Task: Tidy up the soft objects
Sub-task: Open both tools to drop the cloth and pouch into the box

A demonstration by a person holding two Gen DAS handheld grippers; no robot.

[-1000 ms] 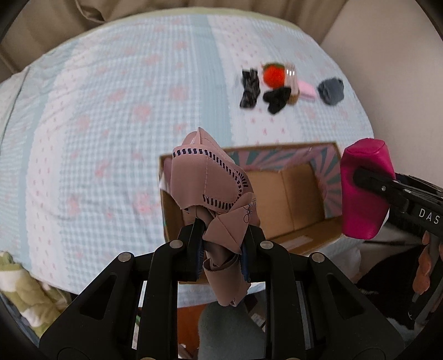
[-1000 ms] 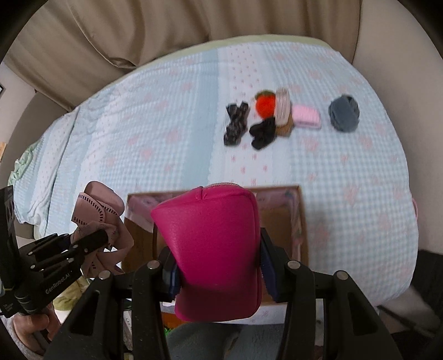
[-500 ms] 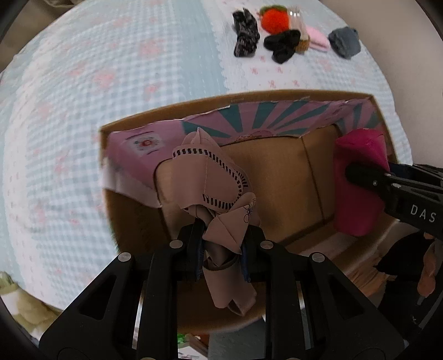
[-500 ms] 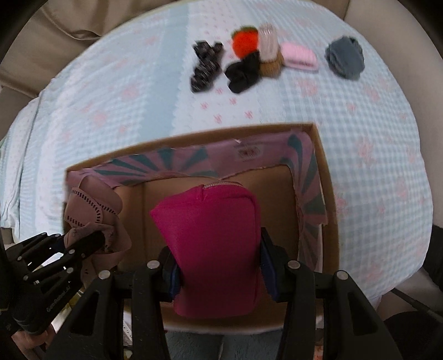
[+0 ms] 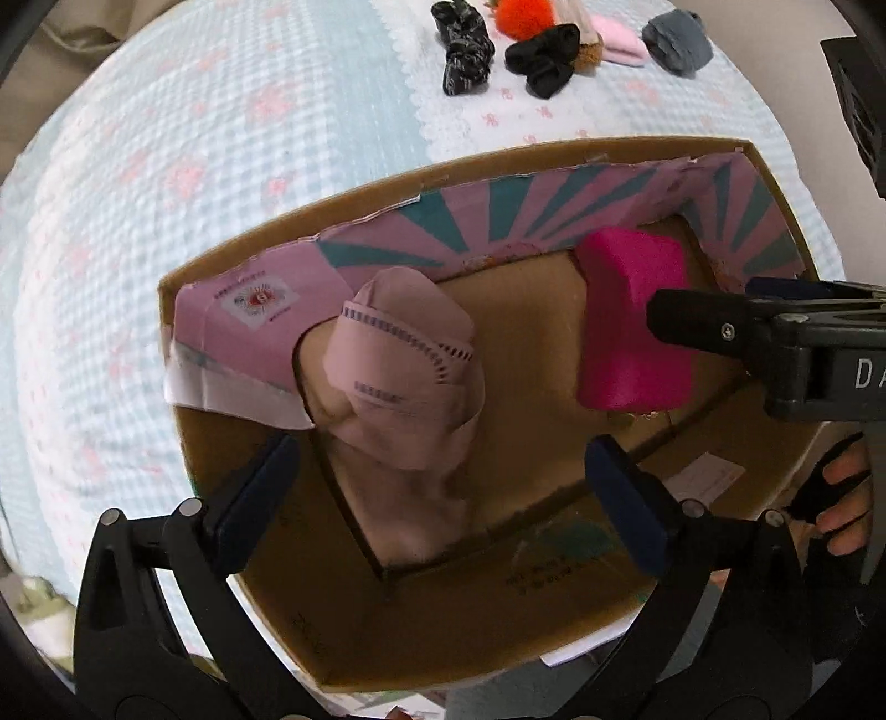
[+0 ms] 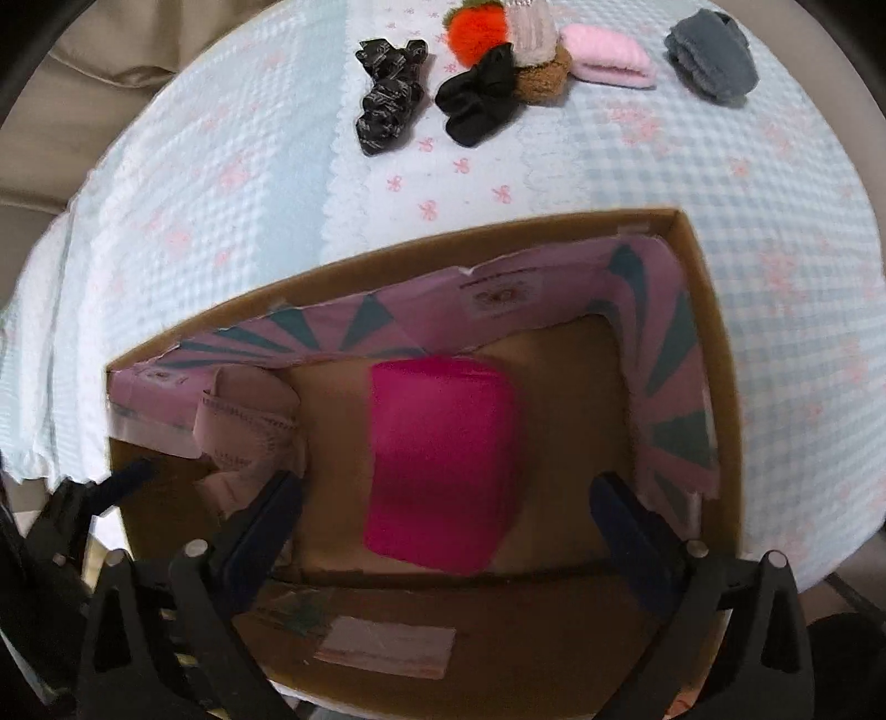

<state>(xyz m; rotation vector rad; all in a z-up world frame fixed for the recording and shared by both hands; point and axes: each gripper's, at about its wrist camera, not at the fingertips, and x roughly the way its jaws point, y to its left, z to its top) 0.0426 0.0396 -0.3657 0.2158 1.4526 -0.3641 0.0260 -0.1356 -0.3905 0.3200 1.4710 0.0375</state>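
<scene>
Both hand-held grippers' jaws are opening above the magenta pouch (image 6: 443,465) and mauve cloth (image 5: 404,382).

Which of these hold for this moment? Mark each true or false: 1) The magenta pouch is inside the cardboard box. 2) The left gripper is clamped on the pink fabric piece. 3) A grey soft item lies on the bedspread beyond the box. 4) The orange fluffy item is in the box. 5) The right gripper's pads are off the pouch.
1) True: the magenta pouch sits in the cardboard box.
2) False: the left gripper is opening, and the pink fabric piece lies free in the box.
3) True: the grey soft item is on the bedspread.
4) False: the orange fluffy item lies on the bedspread.
5) True: the right gripper is opening, clear of it.
</scene>
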